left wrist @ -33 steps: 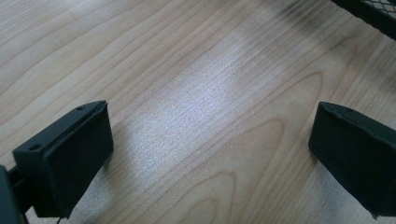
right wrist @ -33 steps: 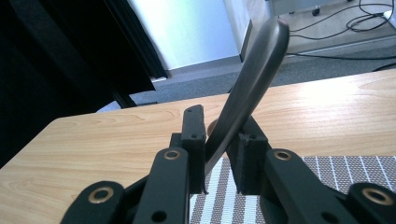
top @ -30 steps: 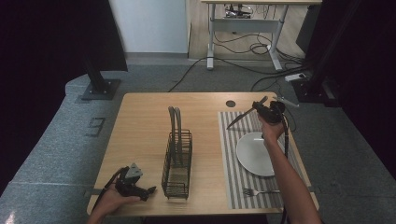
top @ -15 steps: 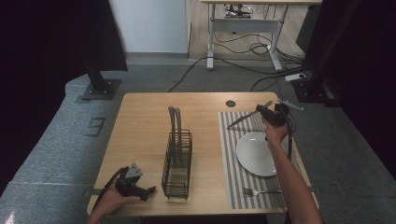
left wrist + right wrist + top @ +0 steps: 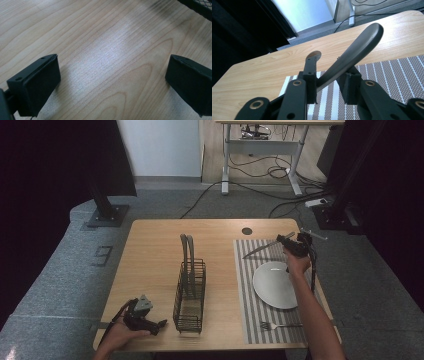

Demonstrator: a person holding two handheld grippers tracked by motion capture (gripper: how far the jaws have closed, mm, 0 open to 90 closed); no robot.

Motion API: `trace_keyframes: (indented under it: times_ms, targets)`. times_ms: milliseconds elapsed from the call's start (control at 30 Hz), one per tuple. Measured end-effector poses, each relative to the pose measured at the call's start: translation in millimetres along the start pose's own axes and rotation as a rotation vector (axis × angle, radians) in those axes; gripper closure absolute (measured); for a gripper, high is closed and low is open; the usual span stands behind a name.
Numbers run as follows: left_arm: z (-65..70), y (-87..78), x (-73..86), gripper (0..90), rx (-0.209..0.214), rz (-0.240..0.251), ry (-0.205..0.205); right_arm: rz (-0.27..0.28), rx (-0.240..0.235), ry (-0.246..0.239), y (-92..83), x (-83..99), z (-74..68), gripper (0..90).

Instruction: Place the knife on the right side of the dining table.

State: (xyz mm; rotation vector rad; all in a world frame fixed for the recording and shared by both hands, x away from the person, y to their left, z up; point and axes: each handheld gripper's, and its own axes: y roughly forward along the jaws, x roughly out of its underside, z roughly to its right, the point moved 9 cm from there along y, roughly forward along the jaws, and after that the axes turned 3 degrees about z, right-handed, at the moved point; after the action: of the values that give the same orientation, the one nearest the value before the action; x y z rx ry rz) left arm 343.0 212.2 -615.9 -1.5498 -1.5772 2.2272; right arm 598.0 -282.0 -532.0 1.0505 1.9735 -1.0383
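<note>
1. One knife (image 5: 264, 249) is in hand: the right gripper (image 5: 290, 244) holds it over the far edge of the striped placemat (image 5: 247, 285), blade pointing left toward the middle of the table (image 5: 150, 255).
2. In the right gripper view the knife (image 5: 352, 60) lies between the jaws, against the left pad, with a gap on the right; the jaws have just been opening, so the grip is slack.
3. The left gripper (image 5: 159, 323) rests near the front edge, jaws wide apart with bare wood between them.
4. One plate (image 5: 275, 284) and one fork (image 5: 280, 325) lie on the placemat.
5. One black wire rack (image 5: 190, 296) stands mid-table with two utensils (image 5: 186, 255) upright in it, between the two grippers.
</note>
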Motion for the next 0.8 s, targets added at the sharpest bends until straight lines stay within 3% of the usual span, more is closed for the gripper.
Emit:
trace_keyframes:
  times_ms: [800]
  targets:
    - [0.1,-0.2,0.2,0.0,0.0,0.0,0.0,-0.018,0.004,0.055,4.6,5.8,14.7,67.5]
